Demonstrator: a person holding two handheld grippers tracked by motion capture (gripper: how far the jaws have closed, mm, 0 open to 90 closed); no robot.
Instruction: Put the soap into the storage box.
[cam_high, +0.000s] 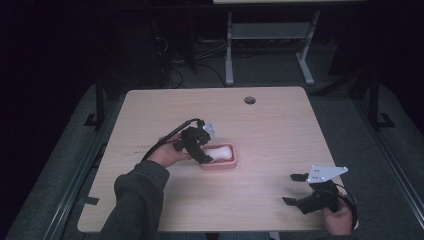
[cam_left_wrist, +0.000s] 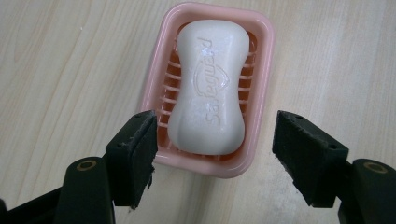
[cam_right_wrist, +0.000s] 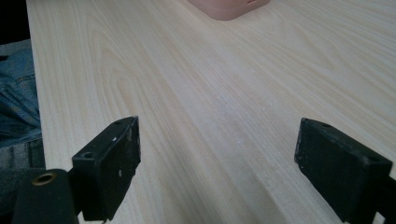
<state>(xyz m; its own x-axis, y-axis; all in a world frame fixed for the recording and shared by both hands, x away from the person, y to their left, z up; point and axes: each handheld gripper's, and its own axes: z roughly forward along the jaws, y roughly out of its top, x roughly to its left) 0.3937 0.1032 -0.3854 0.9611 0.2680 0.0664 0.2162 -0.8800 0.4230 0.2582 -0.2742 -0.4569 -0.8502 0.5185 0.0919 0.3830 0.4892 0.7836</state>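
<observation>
soap bar (cam_left_wrist: 208, 88) lay in pink dish (cam_left_wrist: 159, 84), middle of tabletop (cam_high: 280, 130) | left gripper (cam_left_wrist: 212, 154) over dish's near end, jaws spread | right gripper (cam_high: 295, 189) near front-right corner, jaws spread, empty

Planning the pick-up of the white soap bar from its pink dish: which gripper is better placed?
Probably the left gripper: its open jaws flank the near end of the white soap bar in the pink plastic dish. The right gripper sits open at the wooden table's near right corner.
</observation>
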